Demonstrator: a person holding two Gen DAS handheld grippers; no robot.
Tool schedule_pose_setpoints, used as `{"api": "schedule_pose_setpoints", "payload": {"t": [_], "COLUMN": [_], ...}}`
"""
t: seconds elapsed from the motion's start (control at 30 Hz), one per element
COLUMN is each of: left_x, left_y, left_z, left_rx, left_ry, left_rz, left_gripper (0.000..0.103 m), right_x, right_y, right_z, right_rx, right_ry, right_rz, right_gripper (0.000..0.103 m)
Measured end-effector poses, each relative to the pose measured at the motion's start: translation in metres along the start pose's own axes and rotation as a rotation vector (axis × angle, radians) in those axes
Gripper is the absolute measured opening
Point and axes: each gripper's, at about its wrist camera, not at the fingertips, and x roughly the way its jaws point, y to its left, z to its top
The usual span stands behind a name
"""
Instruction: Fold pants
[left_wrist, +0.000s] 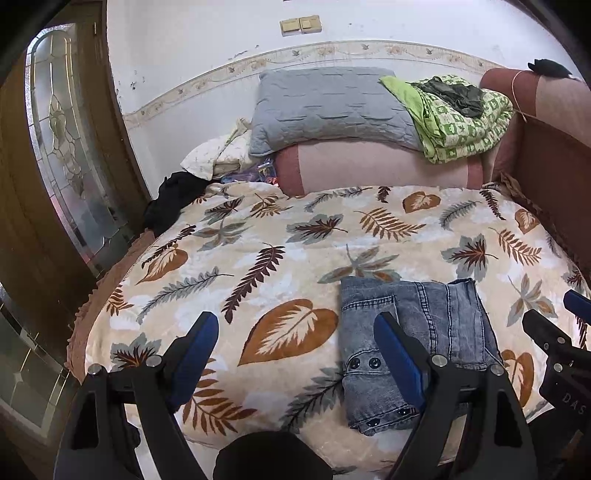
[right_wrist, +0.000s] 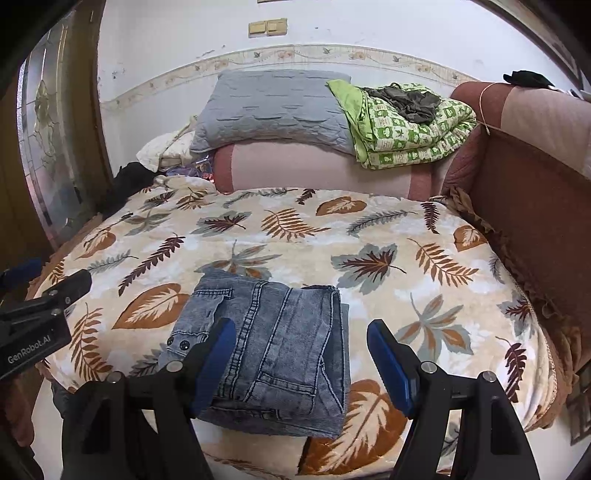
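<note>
1. Both grippers hang above the near edge of the bed, and the pants (left_wrist: 417, 347) lie folded into a compact denim rectangle on the leaf-print blanket (left_wrist: 258, 236).
2. The left wrist view has the left gripper (left_wrist: 299, 339) with its jaws wide apart and nothing between them but blanket; the pants sit off to its right, partly behind the right-hand blue pad.
3. That same view catches the right gripper (left_wrist: 561, 317) poking in at the right edge, just beside the pants. The right wrist view returns the favour: the left gripper's black body, with printed lettering, shows at its left edge.
4. In the right wrist view the right gripper (right_wrist: 301, 343) is spread open over the pants (right_wrist: 273, 354), pads clear of the denim. Here you see the back pocket and long seams; the left view shows more snap buttons along the waistband.
5. Farther back, in both views: a grey pillow (left_wrist: 332, 107), a green patterned quilt (left_wrist: 461, 122), and a glass-panelled door (left_wrist: 62, 147) at the left.
</note>
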Motion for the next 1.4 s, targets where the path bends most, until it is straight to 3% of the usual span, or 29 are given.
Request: {"api": "schedule_pose_setpoints", "payload": {"t": [0.83,1.13,1.2,1.4], "left_x": [0.031,0.089,0.102,0.135], "left_y": [0.000,0.009,0.003,-0.016], "left_z": [-0.018,-0.034,-0.041,-0.057], "left_rx": [0.009,-0.027,-0.017,-0.009], "left_ry": [0.091,0.257,0.310,0.454], "left_rz": [0.015,0.051,0.039,-0.038], "left_gripper": [0.086,0.086,0.086,0.086], "right_x": [0.023,0.065,0.080,0.103], "right_y": [-0.010,-0.063,-0.070,-0.076], "right_z": [-0.013,-0.039,-0.049,-0.068], "right_rx": [0.025,0.219,0.269,0.302], "right_ry": [0.070,0.160,0.203,0.254], "right_rz": [-0.006,0.154,0.209,0.218], "right_gripper": [0.077,0.077,0.077,0.077]}}
